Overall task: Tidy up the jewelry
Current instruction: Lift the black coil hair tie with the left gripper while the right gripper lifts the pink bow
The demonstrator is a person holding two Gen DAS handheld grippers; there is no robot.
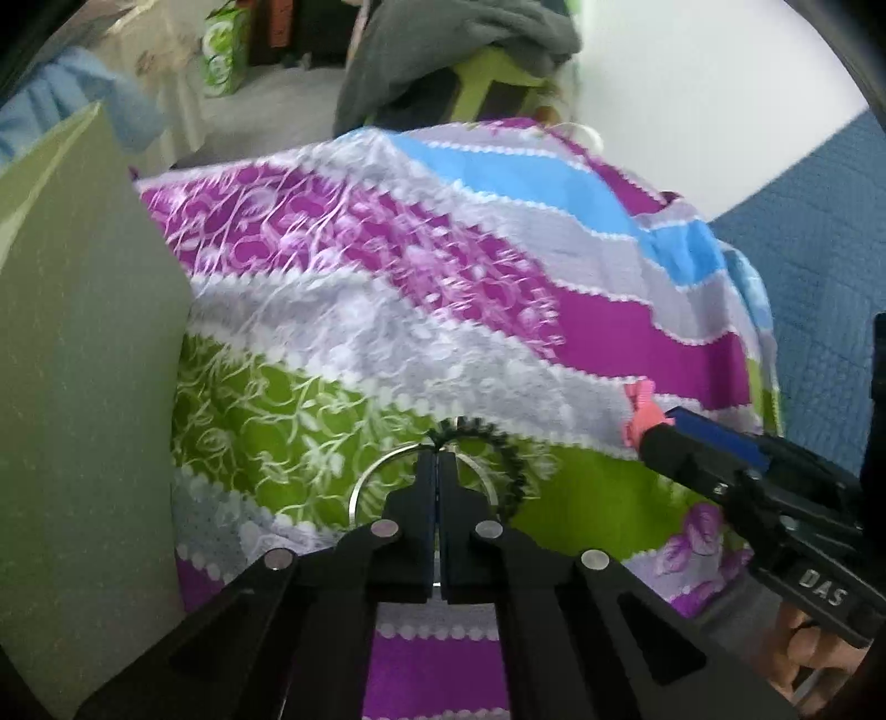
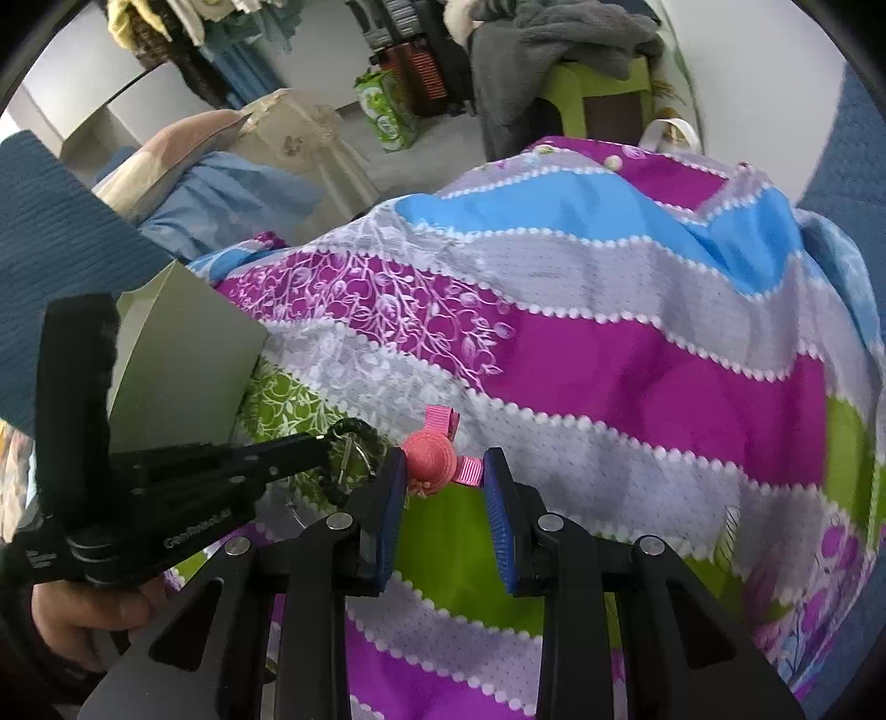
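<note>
While pinched shut on a silver bangle (image 1: pixel 387 471), left gripper (image 1: pixel 437 465) over striped cloth (image 1: pixel 443 310). Right gripper (image 2: pixel 446 471) clamped on pink hair clip (image 2: pixel 429 457).

In front of me a striped floral cloth (image 2: pixel 637 354) covers the surface; a grey garment (image 2: pixel 554 39) drapes over what looks like a green stool (image 2: pixel 598 83).

The left tool (image 1: pixel 437 471) hides part of the silver ring (image 1: pixel 382 471), perhaps a bangle.
</note>
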